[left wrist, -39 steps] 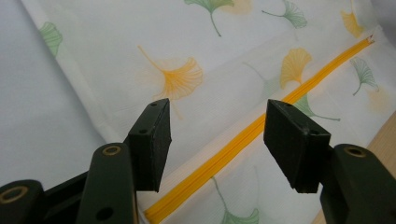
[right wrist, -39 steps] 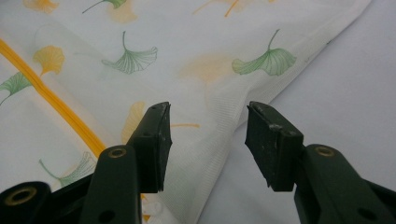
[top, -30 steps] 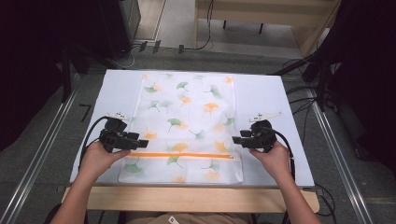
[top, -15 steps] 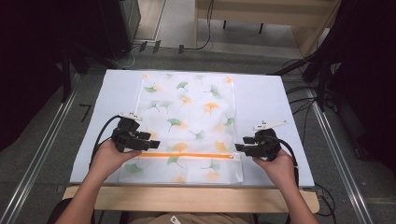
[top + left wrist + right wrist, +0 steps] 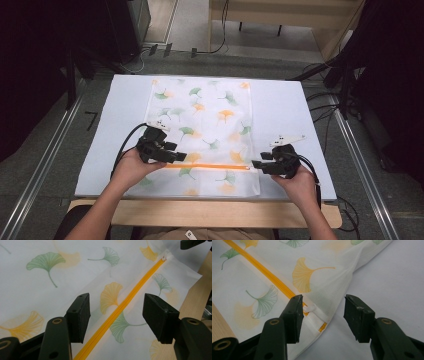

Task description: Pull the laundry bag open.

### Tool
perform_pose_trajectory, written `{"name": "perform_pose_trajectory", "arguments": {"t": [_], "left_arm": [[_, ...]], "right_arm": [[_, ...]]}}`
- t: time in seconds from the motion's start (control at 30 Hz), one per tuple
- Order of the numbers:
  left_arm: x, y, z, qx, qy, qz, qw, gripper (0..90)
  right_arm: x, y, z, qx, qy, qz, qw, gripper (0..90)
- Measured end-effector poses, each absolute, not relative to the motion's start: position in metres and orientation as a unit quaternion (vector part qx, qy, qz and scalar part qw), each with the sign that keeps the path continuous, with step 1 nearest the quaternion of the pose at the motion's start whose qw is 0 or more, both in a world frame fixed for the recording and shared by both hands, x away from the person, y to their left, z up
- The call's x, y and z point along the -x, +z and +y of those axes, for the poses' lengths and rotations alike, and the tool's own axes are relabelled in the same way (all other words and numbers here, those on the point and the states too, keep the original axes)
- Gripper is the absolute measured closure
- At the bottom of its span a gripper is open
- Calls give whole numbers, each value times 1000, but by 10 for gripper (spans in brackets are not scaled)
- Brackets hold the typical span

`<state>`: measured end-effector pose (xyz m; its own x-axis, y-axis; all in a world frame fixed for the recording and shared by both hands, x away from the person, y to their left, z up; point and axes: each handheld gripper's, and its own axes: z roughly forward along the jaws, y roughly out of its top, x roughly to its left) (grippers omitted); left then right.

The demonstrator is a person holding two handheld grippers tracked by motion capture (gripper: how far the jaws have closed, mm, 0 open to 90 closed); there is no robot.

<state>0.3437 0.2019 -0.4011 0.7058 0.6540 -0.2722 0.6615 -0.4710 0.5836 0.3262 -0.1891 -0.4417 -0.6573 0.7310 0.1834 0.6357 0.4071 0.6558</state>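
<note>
Tool state: our left tool [image 5: 116,317] is apart astride the yellow zipper [image 5: 117,315]; our right tool [image 5: 322,315] is apart around the zipper pull [image 5: 312,308]. Bag [image 5: 205,130] lies by the counter's [image 5: 300,115] near edge. We advise pinning fabric before pulling.

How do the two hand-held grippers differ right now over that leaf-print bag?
The left gripper sits over the bag itself, its fingers straddling the middle of the orange zipper. The right gripper sits at the bag's right edge, by the white zipper pull at the zipper's end. Both are open, holding nothing.
</note>
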Motion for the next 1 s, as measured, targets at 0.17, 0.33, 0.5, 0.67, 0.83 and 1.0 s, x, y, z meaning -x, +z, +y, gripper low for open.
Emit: {"name": "perform_pose_trajectory", "arguments": {"t": [0.17, 0.33, 0.5, 0.67, 0.83, 1.0], "left_arm": [[-346, -403, 192, -862, -8, 372, 344, 406], [-347, -406, 178, -873, -9, 353, 338, 408], [-348, -408, 171, -876, -11, 346, 337, 409], [-348, -408, 166, -878, -12, 341, 336, 410], [-348, -409, 166, -878, -10, 341, 335, 412], [-349, -410, 167, -879, -9, 340, 335, 412]], "right_arm": [[-324, -446, -188, -408, 358, 837, 60, 522], [-321, -450, -194, -416, 350, 837, 57, 561], [-319, -455, -194, -423, 349, 834, 52, 604], [-322, -460, -188, -434, 330, 837, 55, 670], [-323, -464, -182, -430, 319, 843, 52, 674], [-323, -461, -181, -427, 327, 841, 59, 669]]}}
